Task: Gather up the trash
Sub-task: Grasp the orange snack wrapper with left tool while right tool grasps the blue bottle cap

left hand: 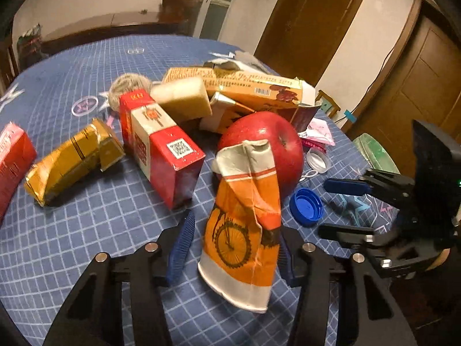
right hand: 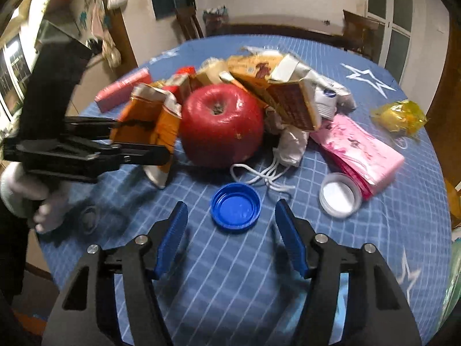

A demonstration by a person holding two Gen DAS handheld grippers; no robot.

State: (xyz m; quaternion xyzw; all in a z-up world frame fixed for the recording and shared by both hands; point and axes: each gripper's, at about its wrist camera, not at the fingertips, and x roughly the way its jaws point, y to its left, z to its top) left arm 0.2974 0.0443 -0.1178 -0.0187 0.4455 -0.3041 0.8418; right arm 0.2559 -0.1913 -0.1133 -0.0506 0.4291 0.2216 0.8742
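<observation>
Round table [left hand: 86, 225] under a blue grid cloth with white stars, trash heaped in the middle. Biggest piece: torn orange carton [left hand: 247, 86], barcode on its side, flaps ripped open, lying across the back of the pile. In front of it a red and white box [left hand: 161, 147] with a QR code on the end, tilted on its long edge, a beige sponge block [left hand: 183, 98] resting against its far end. Left of that a crushed gold foil pack [left hand: 72, 158], dented and flat on the cloth. Red apple [right hand: 222, 124] sits centre, stem dimple facing my right camera, shiny.

My left gripper [left hand: 233, 245] has the crumpled orange paper cup [left hand: 245, 230] between its blue pads: cup flattened, bicycle print, white rim bands, leaning against the apple. Right pad looks against the cup, left pad shows a gap, so I cannot tell if it is pinched yet.

My right gripper [right hand: 230, 219] is spread, both blue fingers down near the cloth either side of the blue bottle cap [right hand: 234, 207], not touching it. Cap lies open side up, just in front of the apple. Clear white lid [right hand: 340, 199] sits right of it, touching a pink packet [right hand: 363, 150].
</observation>
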